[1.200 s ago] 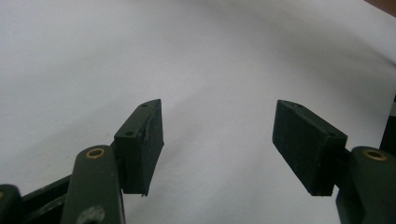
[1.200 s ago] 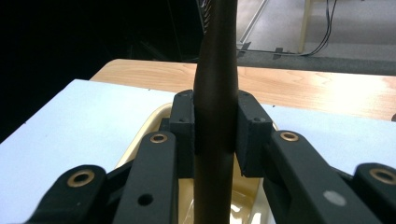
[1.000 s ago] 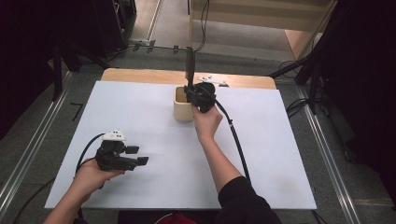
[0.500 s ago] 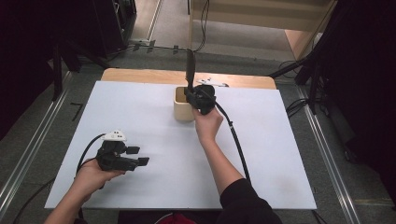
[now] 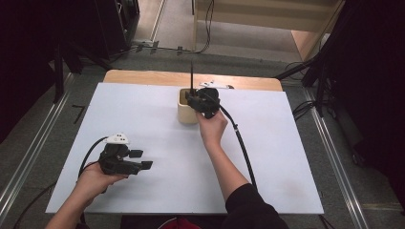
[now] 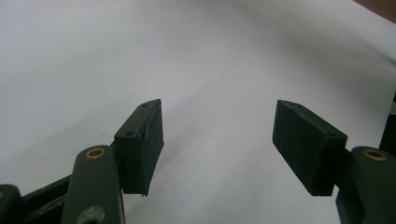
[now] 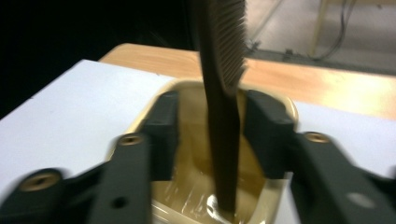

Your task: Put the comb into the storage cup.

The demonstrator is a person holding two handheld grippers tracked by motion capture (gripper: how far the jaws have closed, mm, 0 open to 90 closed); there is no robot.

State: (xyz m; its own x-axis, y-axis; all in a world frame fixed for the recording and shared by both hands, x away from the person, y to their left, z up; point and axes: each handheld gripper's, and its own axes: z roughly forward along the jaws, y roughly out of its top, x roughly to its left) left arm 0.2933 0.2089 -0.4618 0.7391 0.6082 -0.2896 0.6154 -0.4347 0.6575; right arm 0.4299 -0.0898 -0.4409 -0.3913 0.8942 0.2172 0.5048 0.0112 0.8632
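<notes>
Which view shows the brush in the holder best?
Right gripper view: the dark brush stands close up in the beige holder, bristles at top, between the open right gripper jaws. The high view gives just its thin upright handle above the holder.

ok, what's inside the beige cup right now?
A dark comb stands upright in the beige cup, its lower end at the glossy bottom, teeth sticking out above the rim. The right gripper fingers flank it with gaps. The comb and fingers cover part of the bottom.
</notes>
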